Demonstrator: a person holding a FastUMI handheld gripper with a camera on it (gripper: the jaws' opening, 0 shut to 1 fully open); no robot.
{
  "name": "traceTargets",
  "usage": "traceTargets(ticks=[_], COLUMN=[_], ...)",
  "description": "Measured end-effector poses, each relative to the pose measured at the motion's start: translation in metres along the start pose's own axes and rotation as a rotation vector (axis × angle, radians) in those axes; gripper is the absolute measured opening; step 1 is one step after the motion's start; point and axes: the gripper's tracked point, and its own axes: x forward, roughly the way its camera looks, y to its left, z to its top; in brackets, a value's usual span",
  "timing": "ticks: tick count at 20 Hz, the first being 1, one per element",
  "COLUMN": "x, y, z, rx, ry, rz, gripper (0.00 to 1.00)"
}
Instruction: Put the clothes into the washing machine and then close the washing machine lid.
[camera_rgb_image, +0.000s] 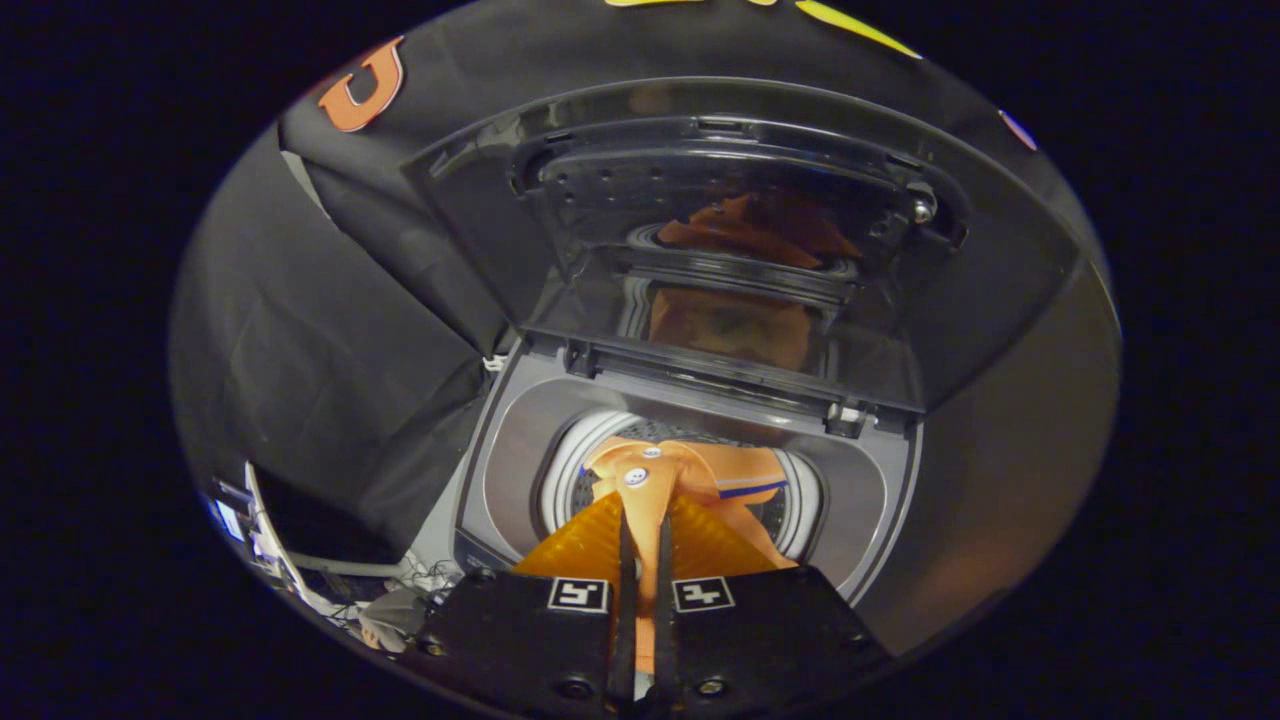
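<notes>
So the gripper (643, 520) has its jaws clamped tight on an orange garment (690, 475) — the cloth is pinched between both of them and hangs over the mouth of the washing machine (520, 470), partly inside the drum (560, 480). The lid (700, 250) stands wide open, tilted up behind the tub — its glossy inside mirrors the orange cloth.

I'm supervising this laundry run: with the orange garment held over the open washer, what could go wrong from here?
The gripper is shut on the orange garment above the drum; released now, part may drape over the drum's rim. The lid stands open, so trailing cloth could then get caught when it closes.
</notes>
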Motion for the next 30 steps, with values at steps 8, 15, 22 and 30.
traceTargets(ticks=[8,15,22,30], x=[-0.005,-0.019,-0.023,-0.039], y=[-0.001,-0.010,-0.017,-0.020], z=[-0.009,0.003,-0.002,0.006], rx=[0.015,-0.023,0.006,0.012], ry=[0.018,-0.087,-0.092,-0.166], rz=[0.017,-0.039,-0.058,-0.074], gripper=[0.29,0.91,0.91,0.91])
